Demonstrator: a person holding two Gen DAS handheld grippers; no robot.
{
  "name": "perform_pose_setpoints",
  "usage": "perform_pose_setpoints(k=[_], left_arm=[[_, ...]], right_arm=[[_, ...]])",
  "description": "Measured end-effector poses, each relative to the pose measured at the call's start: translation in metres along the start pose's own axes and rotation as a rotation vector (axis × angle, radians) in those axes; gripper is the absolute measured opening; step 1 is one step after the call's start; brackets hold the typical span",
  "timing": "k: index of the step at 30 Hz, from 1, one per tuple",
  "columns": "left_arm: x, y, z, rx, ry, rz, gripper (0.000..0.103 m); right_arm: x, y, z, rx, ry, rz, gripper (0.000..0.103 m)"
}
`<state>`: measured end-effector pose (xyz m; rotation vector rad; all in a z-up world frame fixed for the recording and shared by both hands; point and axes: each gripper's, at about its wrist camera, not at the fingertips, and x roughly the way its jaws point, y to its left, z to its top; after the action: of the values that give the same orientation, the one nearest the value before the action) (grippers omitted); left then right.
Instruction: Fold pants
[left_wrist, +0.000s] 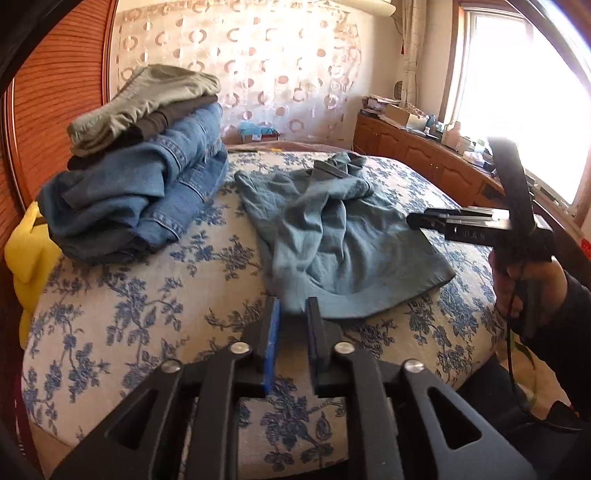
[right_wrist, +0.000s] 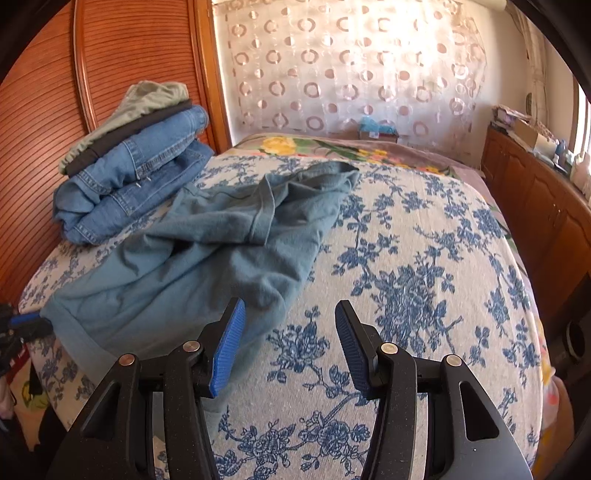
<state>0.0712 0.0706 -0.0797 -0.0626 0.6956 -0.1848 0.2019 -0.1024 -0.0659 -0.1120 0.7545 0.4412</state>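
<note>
Your left hand-held gripper (left_wrist: 293, 308) seems pinched on the soft, limp pants (left_wrist: 332, 229) at the hem; the right hand-held gripper (right_wrist: 290, 325) hangs wide open, empty; take the opposite hem corner.

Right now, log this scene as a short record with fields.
surface: bed with blue floral cover
work item: teal pants, crumpled, unfolded, spread across the bed
stack: folded pile beside the pants, jeans below, a dark garment, then a green one on top
left gripper: jaws narrow, at the near edge of the pants; grip cannot be told
right gripper: open, holding nothing, its left finger over the pants edge
background: wooden headboard, patterned curtain
</note>
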Motion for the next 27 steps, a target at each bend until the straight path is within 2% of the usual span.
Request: perform_pose_setpoints(k=[2,6,10,18,23,27], left_arm=[[0.000,0.003,0.003,0.000,-0.002,0.016,0.042],[0.004,0.009,0.011,0.001,0.002,0.019,0.049],[0.013,0.009,0.019,0.016,0.004,0.005,0.067],[0.033,0.001,0.039,0.054,0.008,0.010,0.067],[0.042,-0.009,0.062,0.091,0.010,0.007,0.067],[0.052,-0.019,0.078,0.124,0.011,-0.034,0.067]], right_arm=[[0.000,0.000,-0.002,0.001,-0.002,0.001,0.052],[-0.005,0.000,-0.004,0.010,-0.034,-0.021,0.052],[-0.007,0.004,-0.006,-0.008,-0.056,-0.024,0.052],[-0.006,0.003,-0.005,0.004,-0.062,-0.020,0.052],[-0.007,0.002,-0.006,0.006,-0.062,-0.022,0.052],[-0.008,-0.001,-0.008,0.012,-0.065,-0.021,0.052]])
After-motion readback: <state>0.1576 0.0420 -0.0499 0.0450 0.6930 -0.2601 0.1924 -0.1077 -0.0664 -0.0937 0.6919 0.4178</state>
